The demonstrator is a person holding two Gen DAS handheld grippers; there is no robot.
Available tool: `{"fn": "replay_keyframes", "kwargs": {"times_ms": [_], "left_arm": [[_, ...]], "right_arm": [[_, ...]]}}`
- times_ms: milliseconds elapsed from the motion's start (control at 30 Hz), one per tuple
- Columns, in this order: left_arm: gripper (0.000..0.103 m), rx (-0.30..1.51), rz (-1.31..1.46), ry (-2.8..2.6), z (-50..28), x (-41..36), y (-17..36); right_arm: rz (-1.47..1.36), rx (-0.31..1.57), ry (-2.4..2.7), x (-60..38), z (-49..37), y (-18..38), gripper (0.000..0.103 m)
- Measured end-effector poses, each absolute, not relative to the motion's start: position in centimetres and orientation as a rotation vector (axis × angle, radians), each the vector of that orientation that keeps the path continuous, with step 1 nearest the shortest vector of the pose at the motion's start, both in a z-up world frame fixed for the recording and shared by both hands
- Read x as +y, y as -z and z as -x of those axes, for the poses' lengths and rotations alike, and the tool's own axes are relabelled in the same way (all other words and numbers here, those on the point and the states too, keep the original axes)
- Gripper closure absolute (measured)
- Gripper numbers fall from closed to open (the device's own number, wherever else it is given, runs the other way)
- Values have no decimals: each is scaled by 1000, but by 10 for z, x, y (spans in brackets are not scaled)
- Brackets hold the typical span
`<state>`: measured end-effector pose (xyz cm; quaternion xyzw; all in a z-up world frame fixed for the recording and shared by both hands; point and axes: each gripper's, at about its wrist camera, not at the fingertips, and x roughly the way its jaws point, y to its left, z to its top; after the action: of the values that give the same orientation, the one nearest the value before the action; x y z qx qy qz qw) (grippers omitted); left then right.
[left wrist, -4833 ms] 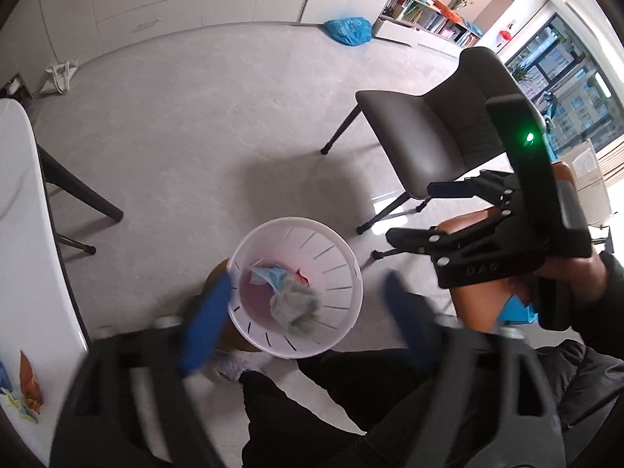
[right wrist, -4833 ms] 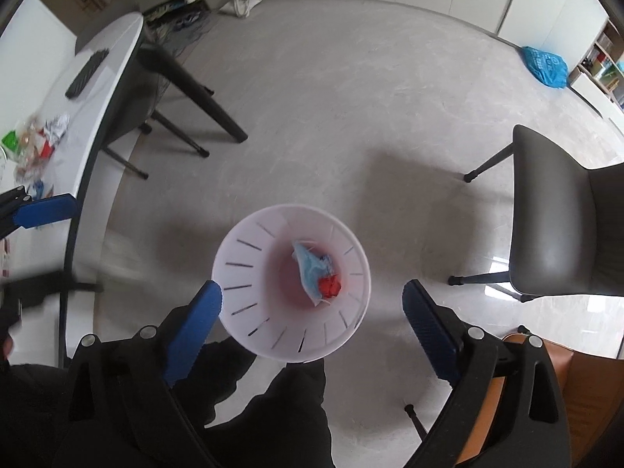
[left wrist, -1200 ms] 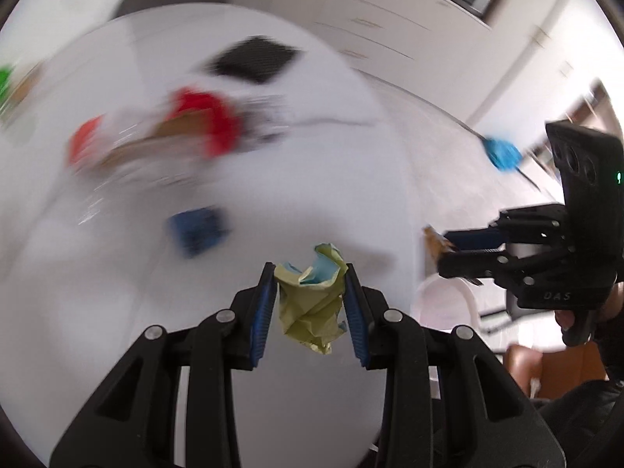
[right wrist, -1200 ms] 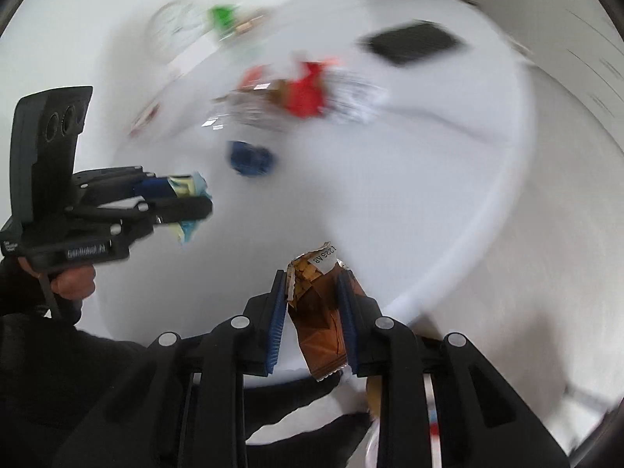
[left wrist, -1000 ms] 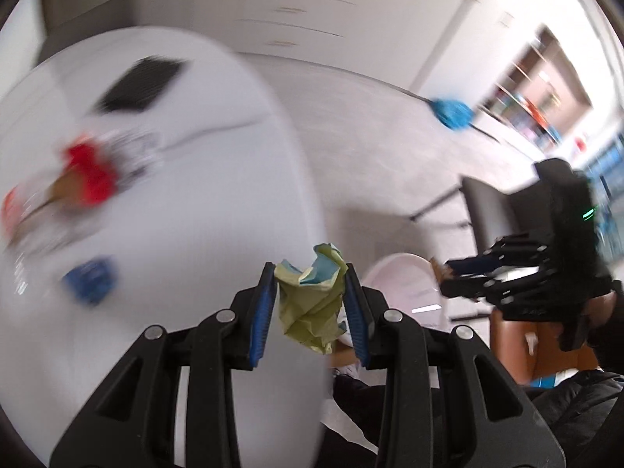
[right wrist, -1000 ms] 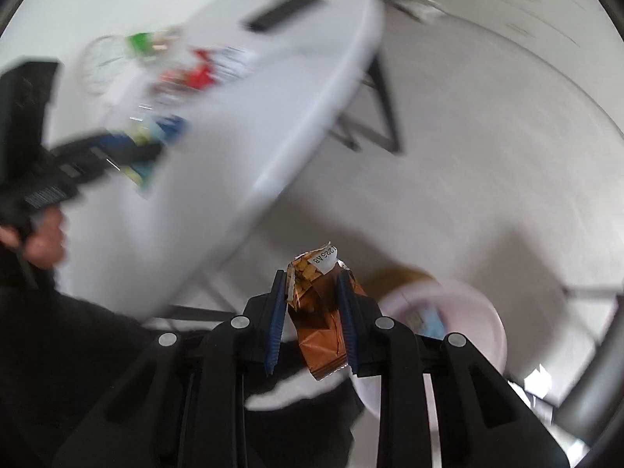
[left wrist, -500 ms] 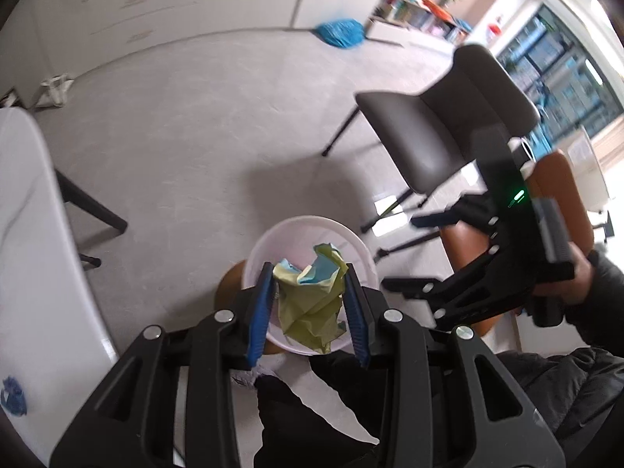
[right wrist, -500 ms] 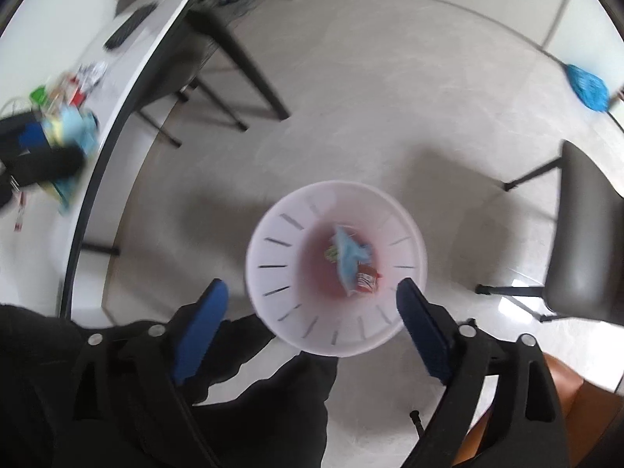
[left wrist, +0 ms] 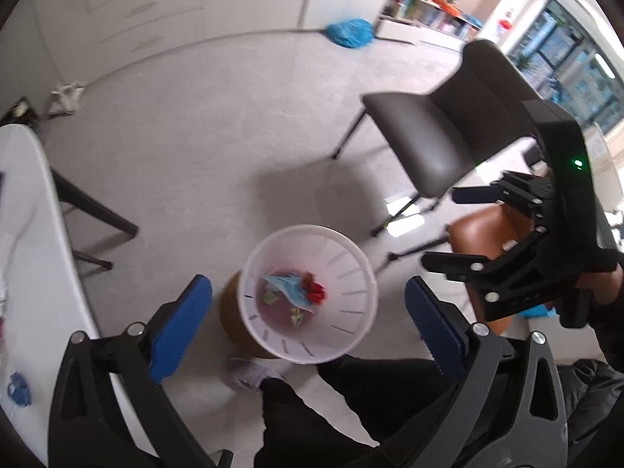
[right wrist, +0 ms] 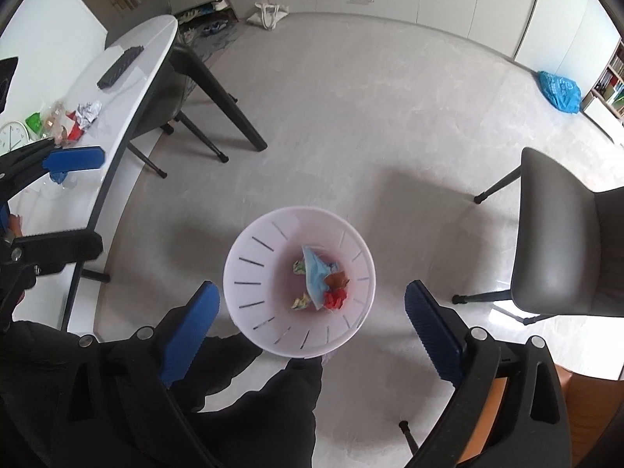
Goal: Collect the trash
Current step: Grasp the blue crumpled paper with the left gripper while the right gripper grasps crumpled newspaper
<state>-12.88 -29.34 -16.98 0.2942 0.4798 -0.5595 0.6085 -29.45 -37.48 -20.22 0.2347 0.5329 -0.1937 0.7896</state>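
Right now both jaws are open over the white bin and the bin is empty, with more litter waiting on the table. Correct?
Not quite: the white bin is not empty. The right wrist view shows crumpled trash lying at its bottom. The rest holds: the left gripper and right gripper are open above it, and litter remains on the table.

The bin [right wrist: 299, 280] stands on the floor [right wrist: 351, 117] with trash [right wrist: 320, 280] lying in it — bench [right wrist: 128, 78] to its left, chair [right wrist: 565, 253] to its right, more litter [right wrist: 78, 117] on the bench.
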Motion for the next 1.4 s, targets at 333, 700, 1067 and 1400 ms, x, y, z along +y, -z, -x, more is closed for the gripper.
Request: {"fn": "replay_keyframes", "kwargs": {"times_ms": [333, 700, 1067, 1400], "left_arm": [[8, 948, -467, 849, 47, -211, 119], [8, 944, -275, 388, -45, -80, 137], [20, 1046, -203, 293, -115, -35, 199], [53, 1108, -231, 340, -131, -38, 232]], "right_arm": [[-383, 1023, 315, -350, 227, 155, 3], [-369, 928, 182, -306, 116, 130, 3], [-356, 979, 85, -255, 32, 132, 3], [-270, 1043, 29, -216, -12, 144, 3]]}}
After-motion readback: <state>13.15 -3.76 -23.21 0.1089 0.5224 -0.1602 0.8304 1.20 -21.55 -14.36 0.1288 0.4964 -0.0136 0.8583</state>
